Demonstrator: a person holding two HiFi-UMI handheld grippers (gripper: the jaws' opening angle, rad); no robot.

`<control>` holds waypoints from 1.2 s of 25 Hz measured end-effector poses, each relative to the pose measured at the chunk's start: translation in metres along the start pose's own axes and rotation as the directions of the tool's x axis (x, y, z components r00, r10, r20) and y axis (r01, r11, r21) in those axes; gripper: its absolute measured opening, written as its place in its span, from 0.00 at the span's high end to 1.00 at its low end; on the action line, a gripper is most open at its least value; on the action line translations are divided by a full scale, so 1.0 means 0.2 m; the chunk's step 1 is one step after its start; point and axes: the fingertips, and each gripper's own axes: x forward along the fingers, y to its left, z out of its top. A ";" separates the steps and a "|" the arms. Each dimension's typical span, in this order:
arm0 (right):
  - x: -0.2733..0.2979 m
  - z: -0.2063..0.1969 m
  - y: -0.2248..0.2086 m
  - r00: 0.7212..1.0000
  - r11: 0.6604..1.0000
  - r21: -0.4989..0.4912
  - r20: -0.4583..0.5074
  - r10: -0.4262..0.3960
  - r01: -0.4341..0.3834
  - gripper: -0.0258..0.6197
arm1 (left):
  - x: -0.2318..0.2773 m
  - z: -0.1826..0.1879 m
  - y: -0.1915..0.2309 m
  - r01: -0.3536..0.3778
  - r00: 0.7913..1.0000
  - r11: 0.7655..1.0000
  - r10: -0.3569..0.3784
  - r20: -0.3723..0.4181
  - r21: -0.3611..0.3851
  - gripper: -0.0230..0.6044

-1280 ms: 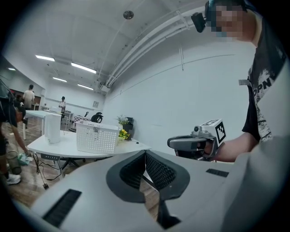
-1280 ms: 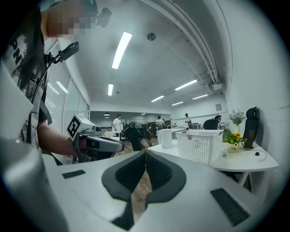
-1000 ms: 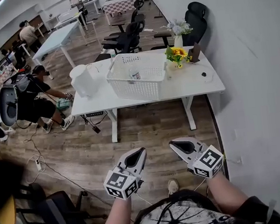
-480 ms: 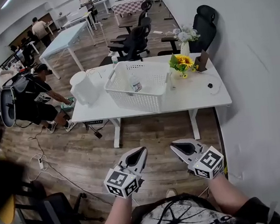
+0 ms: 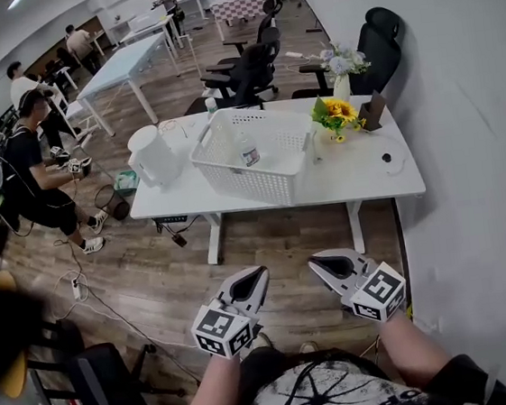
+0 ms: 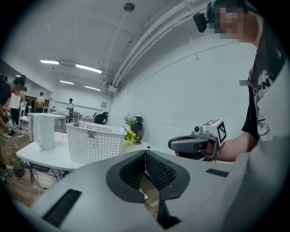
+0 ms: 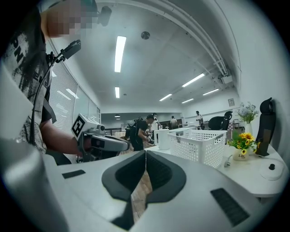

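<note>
Basket (image 5: 252, 156) nearer, left gripper (image 5: 257, 275) still closed

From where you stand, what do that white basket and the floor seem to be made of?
The basket looks like white moulded plastic, matte: its walls are a regular grid of small holes. The floor looks like brown wood planks or wood-look laminate, with board seams; I cannot tell which.

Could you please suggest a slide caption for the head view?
Left gripper and right gripper, shut and empty, held over wooden floor short of a white table bearing basket, jug and sunflowers.
</note>
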 end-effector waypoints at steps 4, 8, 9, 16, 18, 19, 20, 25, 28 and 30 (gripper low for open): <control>0.03 -0.01 -0.02 1.000 1.000 0.003 0.000 -0.008 0.008 0.92 | 0.03 -0.01 0.04 0.013 1.000 1.000 -0.013 -0.007 -0.006 0.95; 0.08 -0.03 -0.09 0.999 1.000 0.003 -0.016 -0.031 0.031 0.92 | 0.10 0.00 0.13 0.035 0.999 0.999 -0.035 -0.002 -0.006 0.95; 0.09 -0.03 -0.11 0.999 0.999 0.005 -0.019 -0.041 0.042 0.92 | 0.12 0.01 0.15 0.042 0.999 0.999 -0.042 -0.002 -0.006 0.95; 0.27 0.01 -0.35 0.993 0.993 0.012 -0.016 -0.120 0.121 0.92 | 0.31 0.07 0.41 0.106 0.994 0.994 -0.106 -0.005 -0.001 0.95; 0.34 0.04 -0.41 0.990 0.990 0.012 -0.012 -0.141 0.141 0.92 | 0.36 0.12 0.50 0.122 0.993 0.993 -0.122 -0.002 0.006 0.95; 0.37 0.05 -0.44 0.988 0.988 0.010 -0.011 -0.152 0.152 0.92 | 0.39 0.14 0.55 0.128 0.992 0.992 -0.128 0.000 0.009 0.95; 0.40 0.07 -0.48 0.987 0.987 0.009 -0.011 -0.163 0.163 0.92 | 0.41 0.16 0.60 0.135 0.991 0.991 -0.135 0.002 0.011 0.95; 0.53 0.15 -0.64 0.974 0.974 0.007 0.001 -0.226 0.226 0.92 | 0.53 0.28 0.82 0.168 0.986 0.985 -0.169 0.011 0.028 0.95; 0.59 0.19 -0.75 0.963 0.963 0.011 0.011 -0.268 0.268 0.92 | 0.60 0.33 0.94 0.188 0.982 0.981 -0.189 0.009 0.041 0.95; 0.63 0.21 -0.81 0.956 0.956 0.012 0.018 -0.293 0.293 0.92 | 0.64 0.36 1.02 0.199 0.980 0.979 -0.199 0.007 0.046 0.95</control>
